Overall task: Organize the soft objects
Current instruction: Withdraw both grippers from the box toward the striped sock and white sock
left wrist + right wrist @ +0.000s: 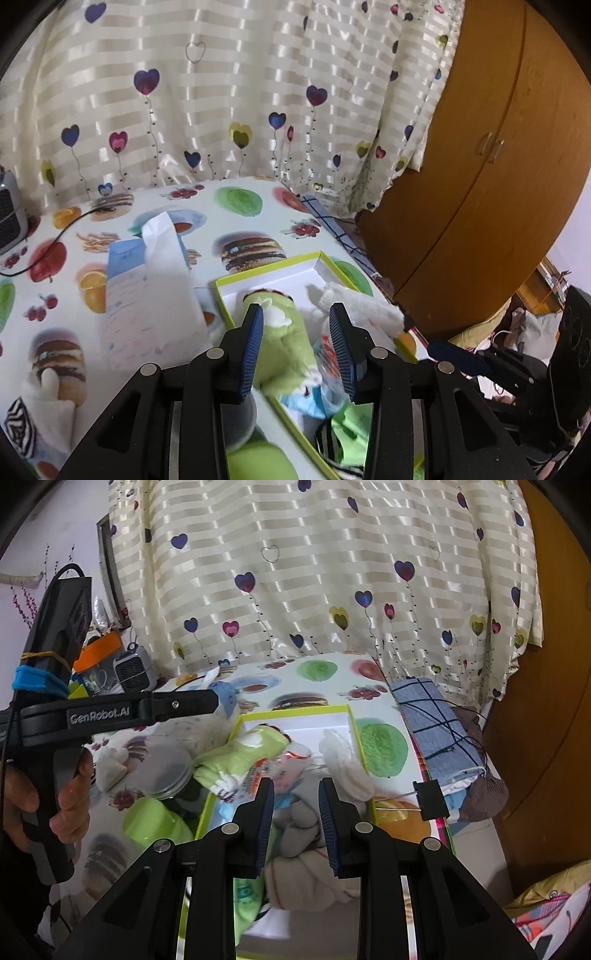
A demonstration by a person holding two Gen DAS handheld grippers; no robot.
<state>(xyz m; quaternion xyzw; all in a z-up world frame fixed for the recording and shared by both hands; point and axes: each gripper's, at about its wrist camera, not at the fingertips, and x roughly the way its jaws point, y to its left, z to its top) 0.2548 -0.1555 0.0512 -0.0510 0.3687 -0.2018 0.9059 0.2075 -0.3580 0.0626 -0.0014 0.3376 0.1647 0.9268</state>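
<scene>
the left gripper [297, 347] has its jaws spread partway, and a rolled green plush sock [284, 332] lies between the blue pads [255, 339] without either pad pressing on it. the right gripper [295, 823] has its jaws set narrower but apart, hanging over a grey sock [299, 812] in the box; no pad grips it. a person's hand [55, 797] holds the left gripper's handle, seen at the left of the right wrist view. one shallow box with lime-green walls [269, 264] sits on the tabletop [166, 199], which is covered in a cloth printed with burgers and fruit. inside the box lie the green sock roll across its left wall, one white fluffy sock [343, 760] at the far right corner, one clear packet with red and orange print [327, 350], a light-blue item [306, 402], and the grey and cream socks nearest the right gripper; the exact sock count in that heap cannot be told. outside the box, on its left, stand one tissue pack with a white sheet pulled up [155, 266], one jar with a metal lid [168, 771], and one lime-green round object [155, 819]. one black-and-white striped sock [20, 428] and one white sock [51, 402] lie at the near left edge of the tabletop. one folded blue checked cloth [436, 720] rests on the right edge, with one black binder clip [432, 799] just beside it.
</scene>
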